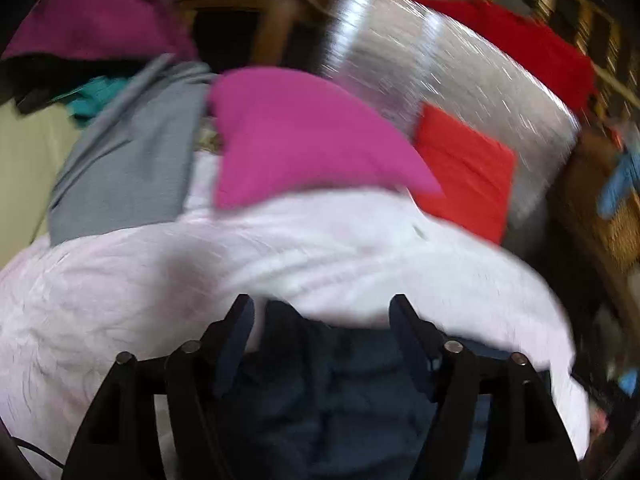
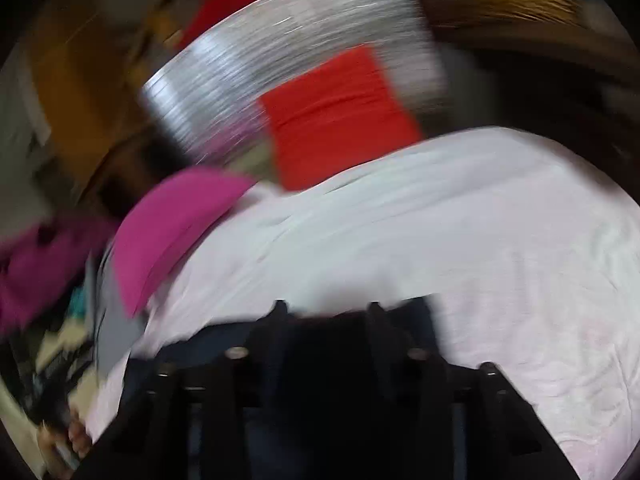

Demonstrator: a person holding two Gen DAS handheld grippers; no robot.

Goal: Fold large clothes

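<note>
Wooden furniture (image 1: 276, 12) fills the blurred background, and in front of it we see a silver-topped desk (image 1: 420, 64) carrying the laundry. We take the white garment (image 1: 320, 248) as our landmark: it is the large item, spread across the near part of the desk and filling the lower half of both wrist views.

Relative to the white garment:
- A magenta cloth (image 1: 304, 136) lies on its far edge, overlapping it.
- A folded orange-red cloth (image 1: 464, 172) sits just beyond it on the bare silver surface, beside the magenta cloth.
- A grey cloth (image 1: 128, 160) lies at its far left, touching it, with a teal piece (image 1: 96, 96) and a darker purple garment (image 1: 96, 12) further behind.
- A red garment (image 1: 532, 48) lies well beyond it, at the far edge of the desk.
- A dark blue fabric (image 1: 320, 380) shows below its near edge, behind both grippers.

The left gripper (image 1: 322, 312) hovers at the near edge of the white garment with its fingers spread wide apart and nothing between them. The right gripper (image 2: 326, 312) is at the same near edge; its fingers stand narrower (the frame is dark and smeared there), and we cannot tell whether they pinch the hem.
</note>
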